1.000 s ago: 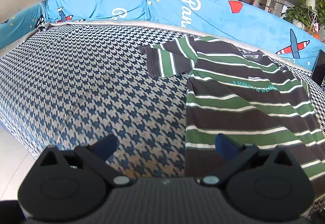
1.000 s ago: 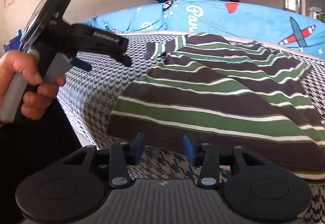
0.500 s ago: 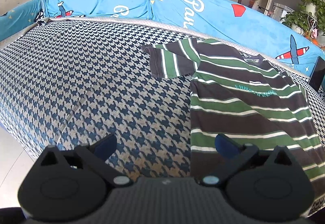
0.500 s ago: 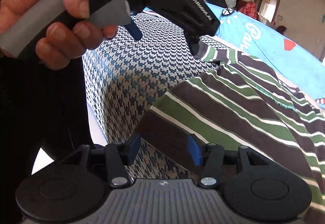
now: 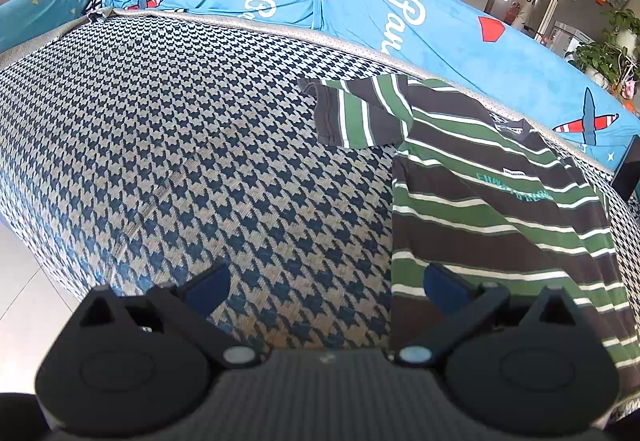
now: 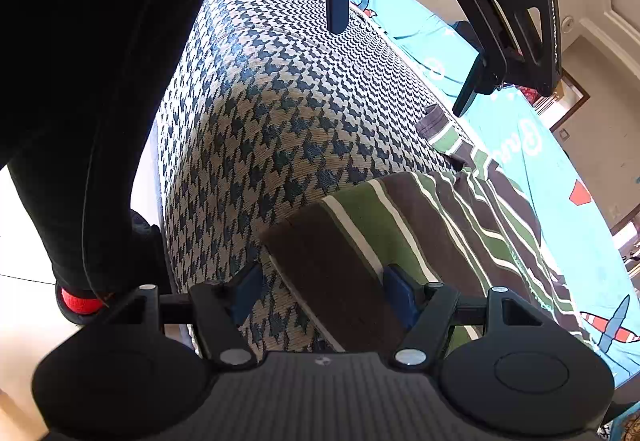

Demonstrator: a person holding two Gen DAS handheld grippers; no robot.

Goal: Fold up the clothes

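The right gripper [image 6: 324, 291] is opening, jaws straddling the green-and-brown striped cotton T-shirt's [image 6: 420, 225] hem corner. The left gripper [image 5: 326, 281] is hovering, jaws wide apart, gripping nothing, over the houndstooth-covered bed [image 5: 192, 145].

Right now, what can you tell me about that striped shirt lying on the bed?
The striped shirt is a soft short-sleeved tee in brown and green bands with thin white lines, teal lettering on the chest and a small label above it. It lies spread face up on the houndstooth cover, one sleeve out flat, collar toward the blue bedding. Its near hem corner sits between the right gripper's opening jaws, not pinched.
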